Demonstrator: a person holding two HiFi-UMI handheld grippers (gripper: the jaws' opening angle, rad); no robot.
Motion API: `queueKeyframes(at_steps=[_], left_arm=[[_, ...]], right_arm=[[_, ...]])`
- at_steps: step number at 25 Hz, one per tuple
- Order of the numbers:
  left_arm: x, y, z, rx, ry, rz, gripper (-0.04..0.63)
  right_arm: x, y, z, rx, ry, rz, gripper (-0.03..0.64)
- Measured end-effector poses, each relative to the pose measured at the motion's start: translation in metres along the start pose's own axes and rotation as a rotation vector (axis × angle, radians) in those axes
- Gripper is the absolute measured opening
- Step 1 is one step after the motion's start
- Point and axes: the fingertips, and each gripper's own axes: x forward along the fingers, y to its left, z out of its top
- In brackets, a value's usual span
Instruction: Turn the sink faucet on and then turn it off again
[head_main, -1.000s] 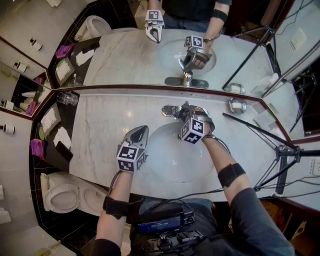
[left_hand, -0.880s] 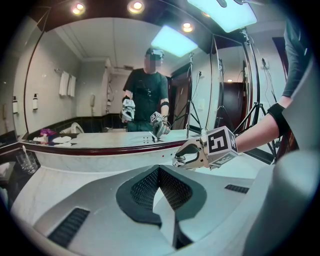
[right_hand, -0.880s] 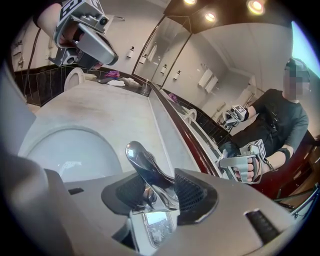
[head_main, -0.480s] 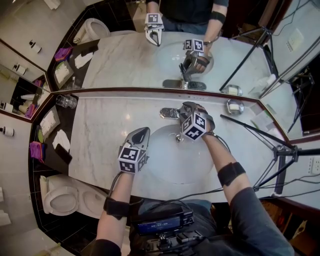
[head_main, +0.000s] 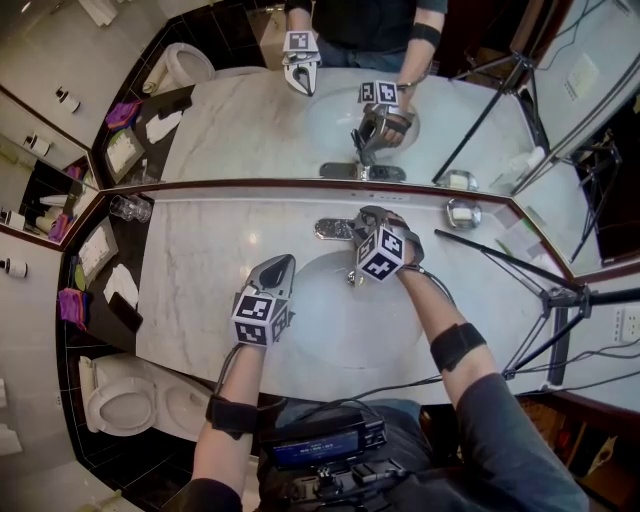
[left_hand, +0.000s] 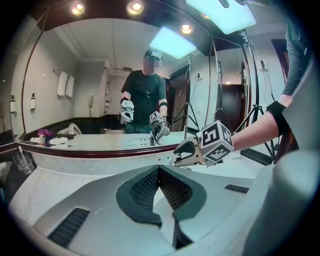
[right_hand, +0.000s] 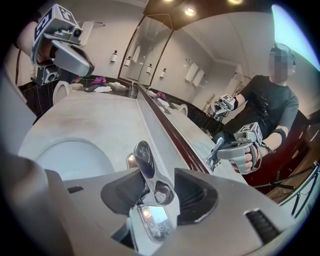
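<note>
faucet (right_hand: 146, 159): polished chrome metal, mirror-glossy | bench (head_main: 215, 262): pale veined marble-look stone, smooth, polished | sink (head_main: 322, 322): white, glossy, smooth | left gripper (left_hand: 159, 170): matt grey plastic shell, dark pads (left_hand: 145, 187) with fine grid texture | edge strip (head_main: 240, 185): glossy dark red | drinking glass (head_main: 128, 208): clear, shiny

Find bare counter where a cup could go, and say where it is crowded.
Free: the marble countertop between the glass and the basin, left of the faucet. Crowded: the right end, with the metal dish and tripod legs.
</note>
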Motion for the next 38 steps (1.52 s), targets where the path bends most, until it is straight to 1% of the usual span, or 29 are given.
queueKeyframes(at_steps=[3,6,8,11,12,17,19,25,28,32,38], left_arm=[[0.000,-0.001,0.002,0.000,-0.007,-0.002,-0.005],[-0.001,-0.004,0.006,0.001,-0.015,-0.005,-0.005],[-0.001,-0.006,0.009,-0.003,-0.023,-0.009,-0.005],[-0.002,-0.009,0.012,-0.009,-0.035,-0.015,-0.005],[-0.003,-0.010,0.013,-0.008,-0.038,-0.018,-0.005],[-0.005,-0.018,0.018,-0.005,-0.052,-0.032,-0.005],[-0.005,-0.021,0.019,-0.014,-0.058,-0.037,-0.005],[-0.006,-0.031,0.020,-0.030,-0.070,-0.050,-0.005],[-0.009,-0.035,0.019,-0.039,-0.072,-0.059,-0.006],[-0.013,-0.039,0.019,-0.049,-0.077,-0.067,-0.006],[-0.014,-0.045,0.019,-0.038,-0.076,-0.085,-0.006]], right_arm=[[-0.007,0.004,-0.001,-0.010,0.011,0.006,0.209],[-0.021,0.007,0.000,-0.027,-0.001,0.005,0.209],[-0.033,0.007,0.001,-0.006,-0.020,-0.005,0.209],[-0.053,0.004,-0.001,0.092,-0.055,-0.014,0.198],[-0.061,0.003,-0.003,0.132,-0.067,-0.019,0.165],[-0.101,-0.012,-0.025,0.314,-0.107,-0.095,0.073],[-0.118,-0.019,-0.035,0.390,-0.126,-0.121,0.025],[-0.165,-0.021,-0.066,0.613,-0.175,-0.157,0.018],[-0.178,-0.017,-0.082,0.695,-0.208,-0.168,0.018],[-0.195,-0.009,-0.091,0.769,-0.248,-0.179,0.018],[-0.203,-0.001,-0.106,0.807,-0.252,-0.190,0.018]])
